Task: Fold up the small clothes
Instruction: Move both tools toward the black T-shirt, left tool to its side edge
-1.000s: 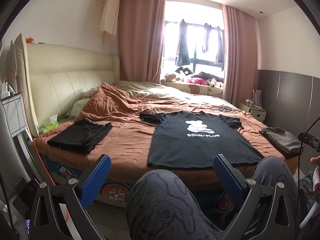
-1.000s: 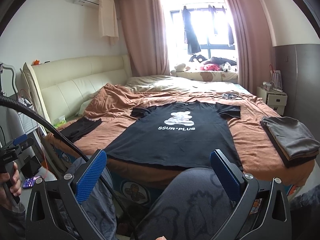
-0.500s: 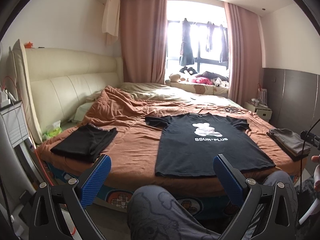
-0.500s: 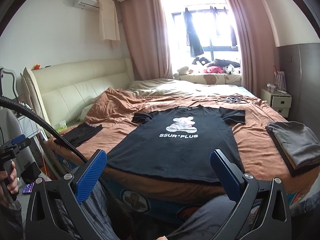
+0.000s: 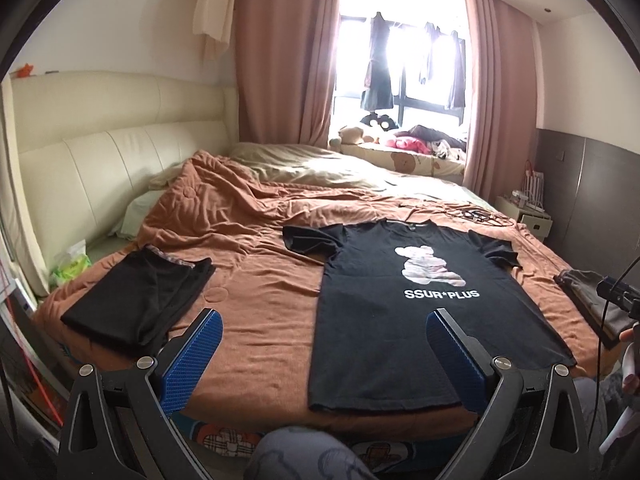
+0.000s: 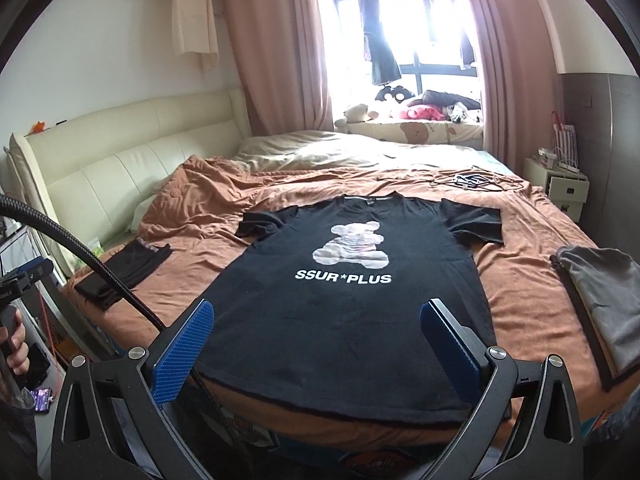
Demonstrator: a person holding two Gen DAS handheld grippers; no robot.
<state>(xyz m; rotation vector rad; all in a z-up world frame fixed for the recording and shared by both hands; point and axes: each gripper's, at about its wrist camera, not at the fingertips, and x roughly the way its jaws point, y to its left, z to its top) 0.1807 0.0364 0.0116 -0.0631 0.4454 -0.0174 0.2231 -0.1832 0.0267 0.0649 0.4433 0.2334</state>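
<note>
Black T-shirt point(image 6: 352, 300) spread flat on the bed, both grippers spread wide and empty.

Laid face up across the centre of the right wrist frame on the brown blanket point(image 6: 208, 216) — bear print and "SSUR*PLUS" lettering showing, sleeves out, hem at the near bed edge. Right gripper point(image 6: 318, 344) poised low in frame above the hem, blue fingers point(image 6: 184, 352) apart, touching nothing. Left gripper point(image 5: 324, 354) likewise released, at lower centre of its frame, straddling the shirt's left edge in view. Folded black garment point(image 5: 140, 300) at left centre; folded grey pile point(image 6: 604, 304) at right edge.
</note>
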